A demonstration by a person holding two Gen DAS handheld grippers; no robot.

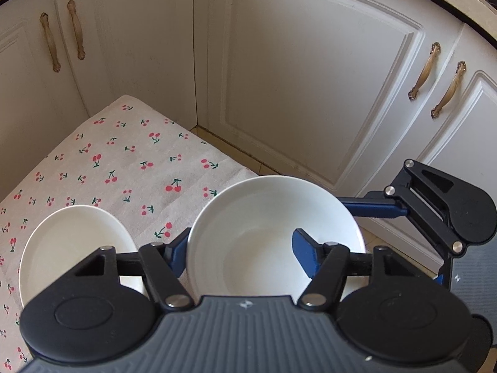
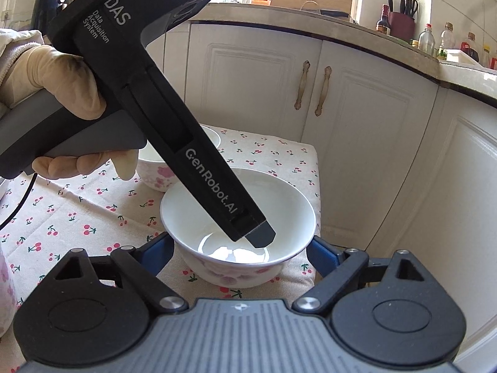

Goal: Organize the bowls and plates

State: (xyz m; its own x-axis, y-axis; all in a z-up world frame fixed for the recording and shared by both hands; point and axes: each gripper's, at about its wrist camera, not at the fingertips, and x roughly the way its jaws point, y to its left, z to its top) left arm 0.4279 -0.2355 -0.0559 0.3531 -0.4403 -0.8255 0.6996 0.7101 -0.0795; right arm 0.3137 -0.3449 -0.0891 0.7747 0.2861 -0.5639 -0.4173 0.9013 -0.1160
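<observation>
Near the right edge of the cherry-print cloth sits the white bowl (glossy ceramic, pink flowers outside); left gripper pinches its rim, one blue finger inside, one outside. Right gripper straddles the same bowl, jaws spread wide; whether its pads touch the wall I cannot tell. A plain shallow plate lies just left

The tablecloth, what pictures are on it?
Little red cherries with green stems on the white tablecloth; clearest in the left wrist view.
</observation>
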